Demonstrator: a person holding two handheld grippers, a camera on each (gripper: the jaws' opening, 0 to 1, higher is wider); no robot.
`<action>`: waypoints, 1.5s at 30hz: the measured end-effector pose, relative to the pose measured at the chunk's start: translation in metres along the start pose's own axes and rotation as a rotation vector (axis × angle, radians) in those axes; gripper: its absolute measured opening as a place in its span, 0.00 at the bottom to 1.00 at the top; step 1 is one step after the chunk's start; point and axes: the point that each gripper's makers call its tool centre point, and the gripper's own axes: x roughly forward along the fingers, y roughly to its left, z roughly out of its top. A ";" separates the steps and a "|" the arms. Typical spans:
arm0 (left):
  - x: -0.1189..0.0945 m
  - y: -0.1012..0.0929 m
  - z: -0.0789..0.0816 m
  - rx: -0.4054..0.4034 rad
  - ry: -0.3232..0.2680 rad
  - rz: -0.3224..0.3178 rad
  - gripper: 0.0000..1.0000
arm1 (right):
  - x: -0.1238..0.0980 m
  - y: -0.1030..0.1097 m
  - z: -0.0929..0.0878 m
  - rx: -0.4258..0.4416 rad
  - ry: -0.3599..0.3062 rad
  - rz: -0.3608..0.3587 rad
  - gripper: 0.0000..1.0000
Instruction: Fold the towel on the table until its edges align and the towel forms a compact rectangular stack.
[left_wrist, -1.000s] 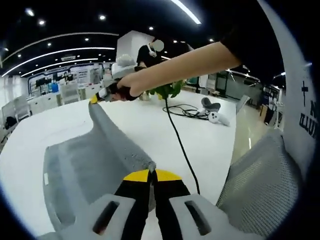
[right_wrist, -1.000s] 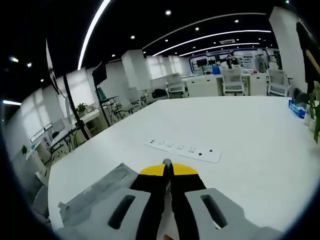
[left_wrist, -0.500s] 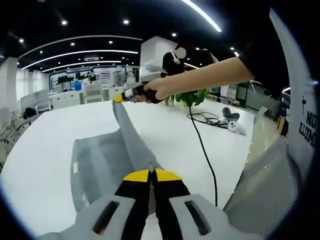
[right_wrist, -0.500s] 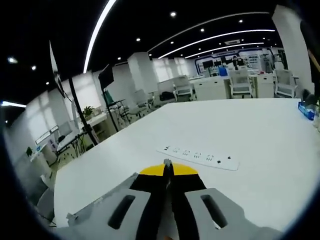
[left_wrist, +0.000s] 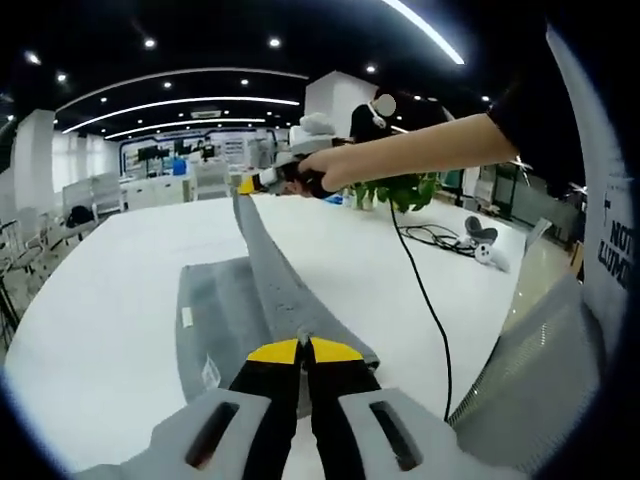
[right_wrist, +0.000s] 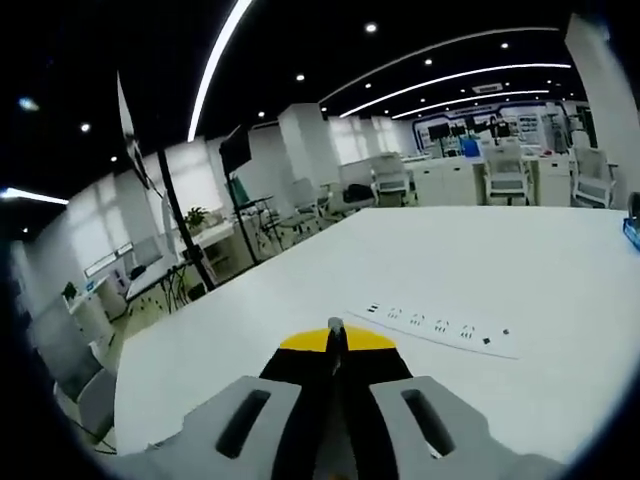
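Note:
A grey towel (left_wrist: 215, 310) lies on the white table (left_wrist: 100, 290), with one long edge lifted and pulled taut into a ridge. My left gripper (left_wrist: 302, 345) is shut on the near end of that edge. In the left gripper view, my right gripper (left_wrist: 246, 185), held by a person's hand, is shut on the far end above the table. Its own view has the right gripper (right_wrist: 335, 328) shut, with a sliver of grey cloth at the tips. A small white label (left_wrist: 187, 317) shows on the flat part of the towel.
A black cable (left_wrist: 420, 290) runs across the table right of the towel. A grey mesh chair back (left_wrist: 530, 380) stands at the near right edge. A green plant (left_wrist: 405, 190) sits behind the arm. A white power strip (right_wrist: 440, 325) lies ahead of the right gripper.
Both grippers have carried the lifted towel edge sideways over the flat part, so the ridge now runs straighter and the towel looks narrower. Both stay shut on it.

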 end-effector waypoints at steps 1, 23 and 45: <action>-0.002 0.003 0.000 0.000 -0.002 -0.001 0.02 | 0.002 0.002 0.000 0.001 0.000 0.004 0.00; -0.012 0.064 -0.059 -0.198 0.140 0.085 0.02 | 0.065 0.035 -0.034 -0.006 0.055 0.042 0.00; -0.006 0.090 -0.106 -0.484 0.162 0.096 0.02 | 0.115 0.043 -0.082 -0.054 0.165 0.015 0.01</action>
